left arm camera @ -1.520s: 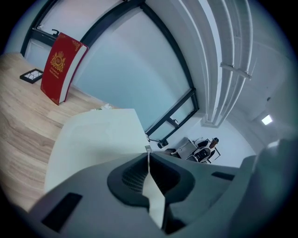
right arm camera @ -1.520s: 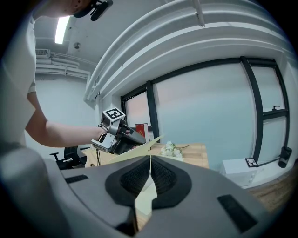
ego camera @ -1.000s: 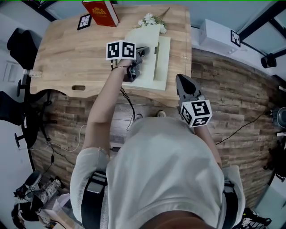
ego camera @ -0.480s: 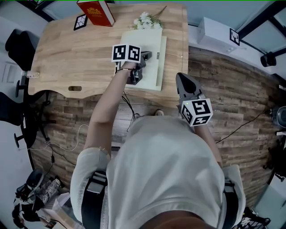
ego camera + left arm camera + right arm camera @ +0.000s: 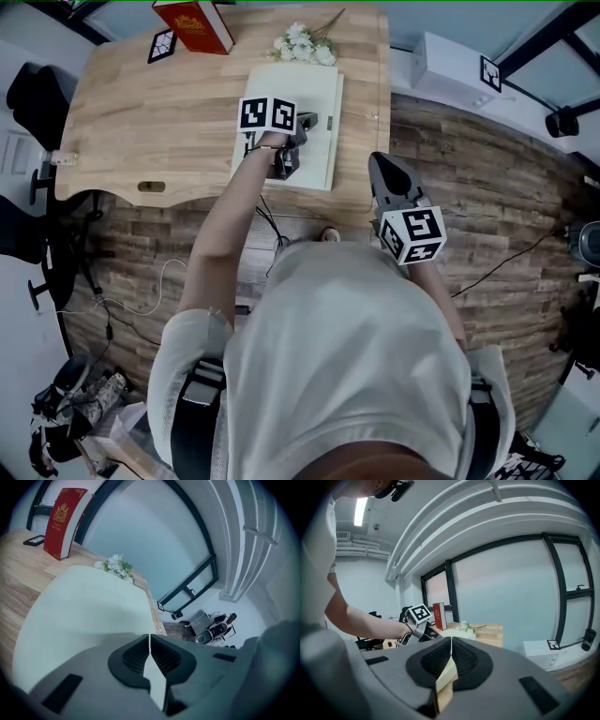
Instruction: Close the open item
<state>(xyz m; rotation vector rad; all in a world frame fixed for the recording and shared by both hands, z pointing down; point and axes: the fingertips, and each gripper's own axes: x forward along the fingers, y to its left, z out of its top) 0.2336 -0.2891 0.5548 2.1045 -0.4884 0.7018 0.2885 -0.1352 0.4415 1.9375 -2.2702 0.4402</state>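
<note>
Left hand-held gripper [image 5: 302, 127], jaws together and empty, is over the pale book [image 5: 291, 82], which runs lengthwise away from the person. Right hand-held gripper [image 5: 384, 173], also closed, is farther off.

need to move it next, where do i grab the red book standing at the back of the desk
Probably the top edge of the red book, from above, one jaw on each cover. It stands upright on the desk, so its top is free and its thickness looks narrow.

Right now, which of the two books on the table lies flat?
The pale book, beneath the left gripper; the red book stands upright at the far edge.
</note>
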